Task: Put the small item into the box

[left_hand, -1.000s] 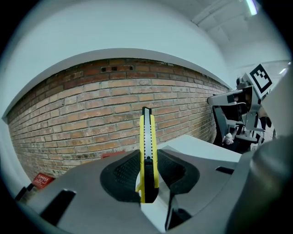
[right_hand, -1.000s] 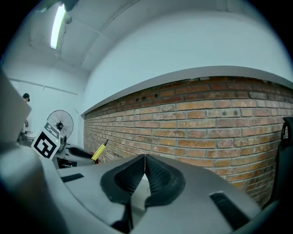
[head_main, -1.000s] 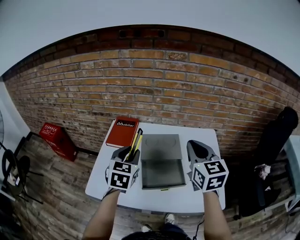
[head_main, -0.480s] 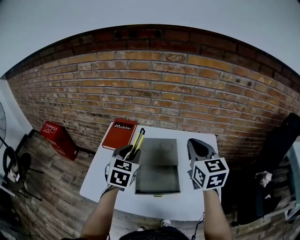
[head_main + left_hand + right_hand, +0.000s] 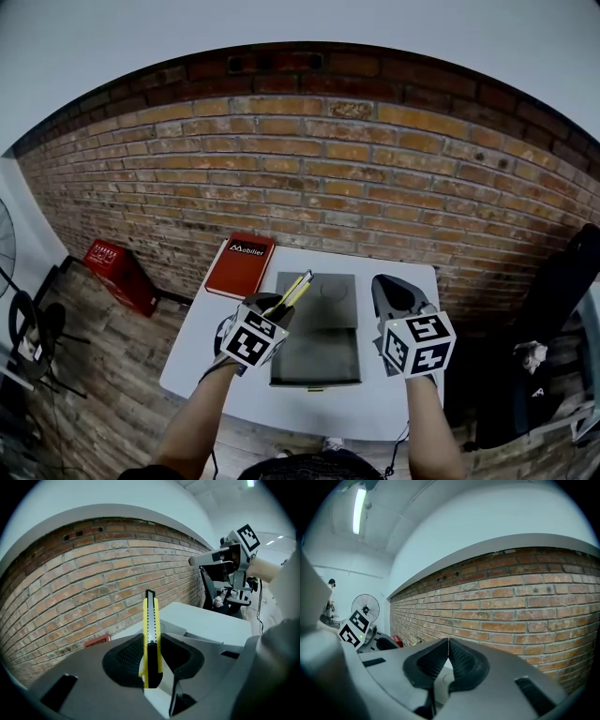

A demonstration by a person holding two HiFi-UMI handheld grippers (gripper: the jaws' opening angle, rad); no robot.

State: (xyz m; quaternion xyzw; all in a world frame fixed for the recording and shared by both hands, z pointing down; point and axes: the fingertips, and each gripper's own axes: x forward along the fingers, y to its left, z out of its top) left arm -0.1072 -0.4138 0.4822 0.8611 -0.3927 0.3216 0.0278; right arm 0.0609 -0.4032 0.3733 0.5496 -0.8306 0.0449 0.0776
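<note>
A yellow and black utility knife [image 5: 295, 289] [image 5: 151, 630] stands clamped between the jaws of my left gripper [image 5: 278, 305] [image 5: 151, 644]. It points up and to the right, over the left edge of the grey open box [image 5: 314, 358]. The box lies in the middle of the white table [image 5: 199, 349], its lid [image 5: 319, 292] folded back toward the wall. My right gripper [image 5: 389, 292] [image 5: 448, 641] hovers at the box's right side, jaws pressed together with nothing between them. In the left gripper view the right gripper [image 5: 206, 559] shows at the upper right.
A red book [image 5: 242, 264] lies on the table's far left corner. A red crate [image 5: 117, 277] sits on the wooden floor to the left, by the brick wall [image 5: 309, 178]. A fan [image 5: 365, 607] stands at the far left. A dark bag [image 5: 562, 272] is at the right.
My left gripper has turned to the right, so the knife now slants over the box's left edge instead of pointing straight ahead. The right gripper has stayed in place.
</note>
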